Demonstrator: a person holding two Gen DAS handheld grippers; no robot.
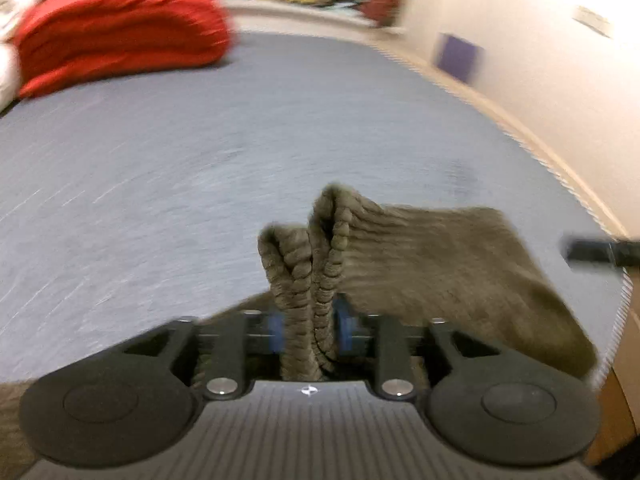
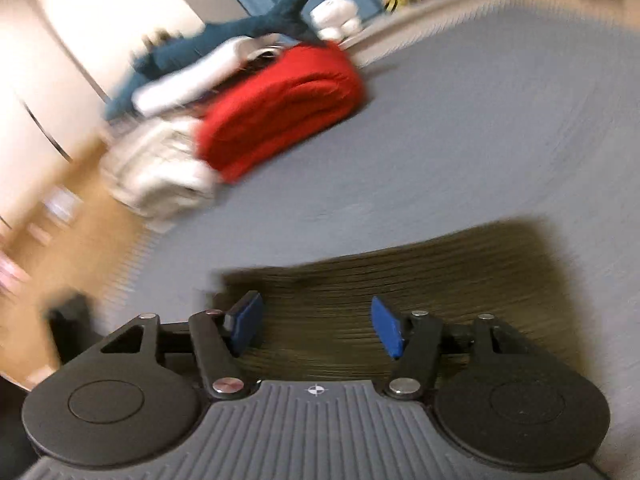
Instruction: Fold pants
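The left tool (image 1: 310, 330) gripped a bunched ribbed edge of the olive corduroy pants (image 1: 420, 256); the right tool (image 2: 316, 326) gaped wide above them. They lay on the grey bed (image 1: 240, 140), a red blanket (image 1: 120, 32) beyond.

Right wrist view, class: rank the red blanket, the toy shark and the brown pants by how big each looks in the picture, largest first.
1. Pants, but nearest the camera, so their lead is unsure.
2. Red blanket.
3. Toy shark, farther back and partly covered by white fabric, so likely understated.
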